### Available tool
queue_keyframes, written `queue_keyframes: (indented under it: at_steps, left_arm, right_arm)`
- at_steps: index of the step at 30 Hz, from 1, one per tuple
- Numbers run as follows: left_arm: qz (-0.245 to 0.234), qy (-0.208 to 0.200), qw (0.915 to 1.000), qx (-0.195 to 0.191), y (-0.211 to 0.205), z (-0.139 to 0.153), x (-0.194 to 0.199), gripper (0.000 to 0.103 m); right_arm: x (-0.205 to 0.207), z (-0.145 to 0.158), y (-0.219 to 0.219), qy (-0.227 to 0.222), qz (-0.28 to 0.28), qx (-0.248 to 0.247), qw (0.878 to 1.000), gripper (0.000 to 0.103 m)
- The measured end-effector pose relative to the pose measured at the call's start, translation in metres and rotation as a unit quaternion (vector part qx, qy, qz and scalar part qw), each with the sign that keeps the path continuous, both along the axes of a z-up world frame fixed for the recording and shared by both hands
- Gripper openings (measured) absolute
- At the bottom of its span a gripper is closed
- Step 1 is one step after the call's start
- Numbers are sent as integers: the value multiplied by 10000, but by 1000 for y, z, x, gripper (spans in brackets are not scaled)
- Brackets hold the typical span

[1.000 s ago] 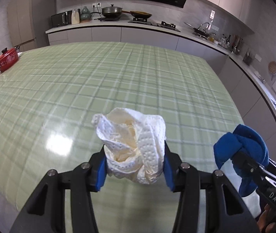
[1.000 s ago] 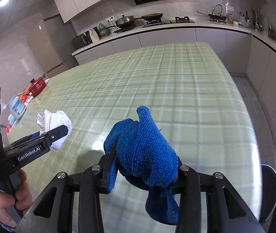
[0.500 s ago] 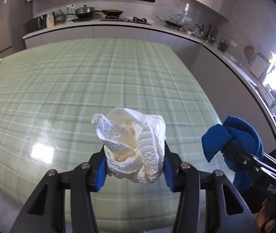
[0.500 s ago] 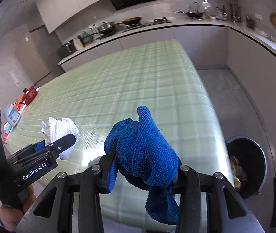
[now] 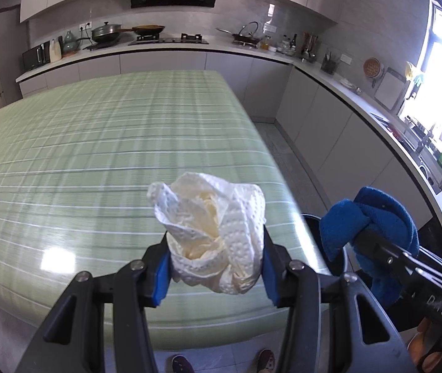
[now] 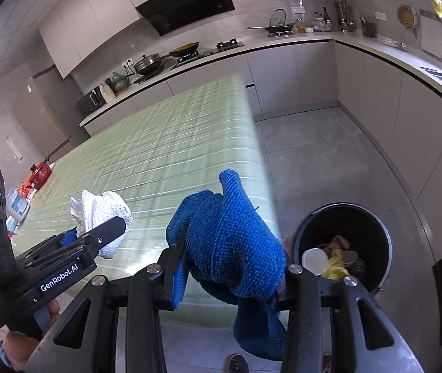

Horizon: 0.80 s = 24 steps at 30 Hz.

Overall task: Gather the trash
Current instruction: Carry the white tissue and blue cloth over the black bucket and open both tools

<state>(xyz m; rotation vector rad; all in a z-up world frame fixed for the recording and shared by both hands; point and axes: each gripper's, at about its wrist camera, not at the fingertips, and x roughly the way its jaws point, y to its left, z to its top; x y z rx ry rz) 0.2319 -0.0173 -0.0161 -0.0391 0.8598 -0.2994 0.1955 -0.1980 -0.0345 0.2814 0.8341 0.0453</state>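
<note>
**Paper wad and blue cloth held beside an open bin**

The left tool [image 5: 216, 267] is clamping a crumpled white paper towel [image 5: 213, 233] between its blue pads, above the near edge of the green plaid counter [image 5: 96, 155]. The right tool [image 6: 230, 275] is pinching a bunched blue cloth [image 6: 230, 248], whose loose end is hanging below the fingers.

At 3 o'clock of the cloth in the right wrist view, a round black trash bin [image 6: 385, 242] is standing open on the grey floor, just off the counter's corner. Inside it are lying a white disc-shaped lid [image 6: 315, 261], something yellow and crumpled [image 6: 335, 265] and further scraps too dark to name.

The left wrist view is showing only a sliver of the bin's rim at 4 o'clock, behind the cloth, and none of its contents. The right wrist view alone is showing a red pot [image 6: 39, 172] at the counter's far left edge, at 9 o'clock.
</note>
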Motion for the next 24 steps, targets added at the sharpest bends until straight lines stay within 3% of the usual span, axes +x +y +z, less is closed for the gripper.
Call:
queue_keyframes:
  at_steps: [13, 24]
  left_arm:
    - [274, 203, 9994, -30, -142, -21, -26, 50]
    - [121, 540, 9983, 169, -186, -59, -30, 50]
  right_arm:
    - [-28, -15, -181, 122, 104, 54, 9999, 42]
    - [-32, -43, -233, 359, -196, 125, 9991, 42]
